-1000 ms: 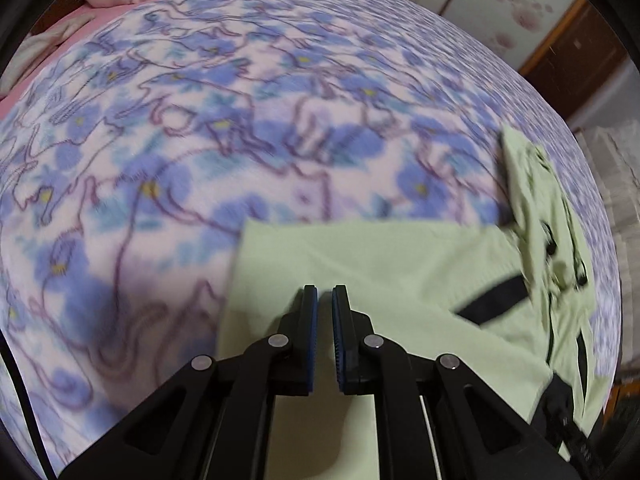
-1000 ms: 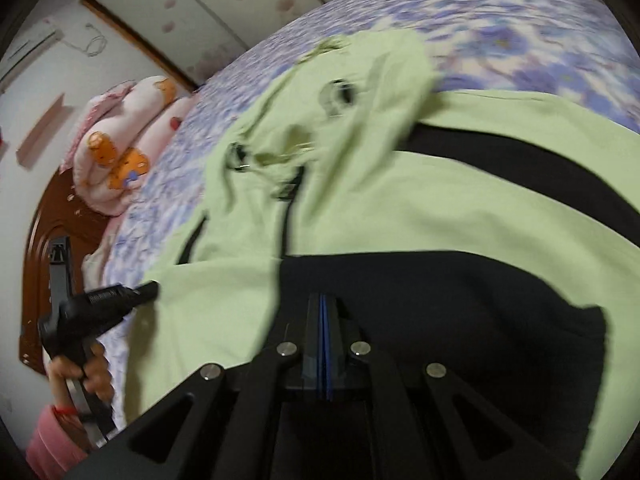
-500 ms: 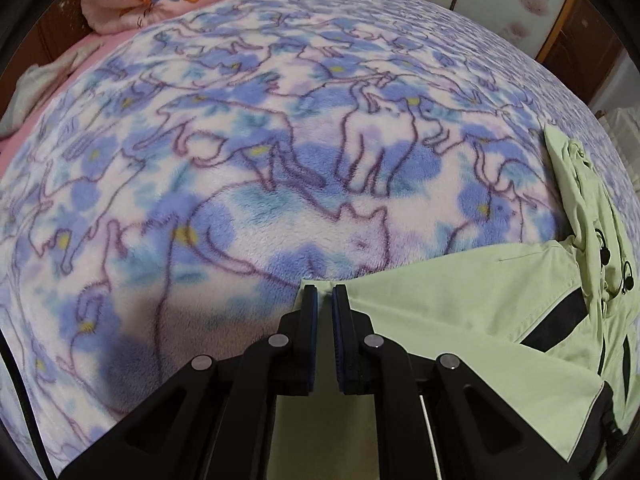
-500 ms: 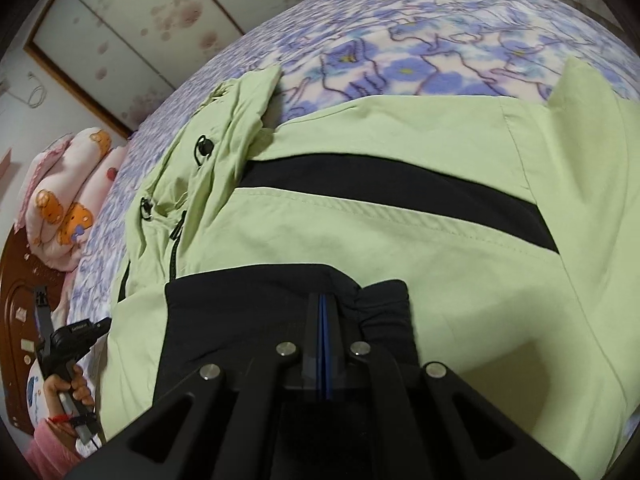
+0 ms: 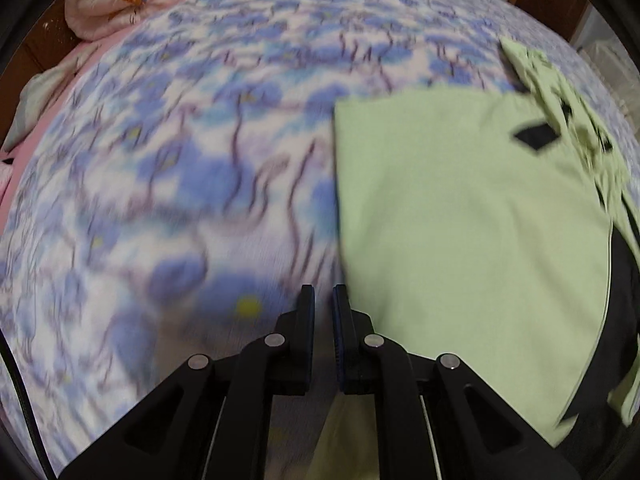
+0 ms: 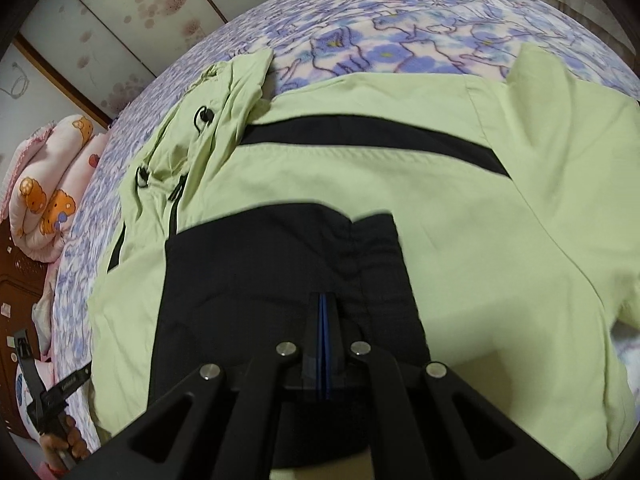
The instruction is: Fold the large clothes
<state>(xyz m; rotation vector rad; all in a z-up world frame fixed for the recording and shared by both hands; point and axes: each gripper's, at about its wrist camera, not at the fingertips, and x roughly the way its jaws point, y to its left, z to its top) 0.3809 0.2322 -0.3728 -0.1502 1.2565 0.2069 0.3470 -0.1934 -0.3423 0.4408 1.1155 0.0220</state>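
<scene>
A light green jacket (image 6: 460, 216) with black panels lies spread on a bed, its hood (image 6: 224, 92) at the upper left in the right wrist view. My right gripper (image 6: 323, 300) is shut, and a black part of the jacket (image 6: 248, 264) drapes from its fingers over the green body. In the blurred left wrist view the green jacket (image 5: 460, 220) fills the right side. My left gripper (image 5: 323, 294) sits at its left edge, jaws nearly closed, with pale green cloth running between and under the fingers.
A fleece blanket (image 5: 160, 160) with a blue and purple cat print covers the bed. A rolled pink quilt (image 6: 44, 196) with bear prints lies at the head end by a wooden headboard. A person's hand (image 6: 60, 442) shows at the lower left of the right wrist view.
In the left wrist view the jacket's edge has swung from under the fingers to their right, and the picture has blurred. The right gripper has carried the black part further over the green body.
</scene>
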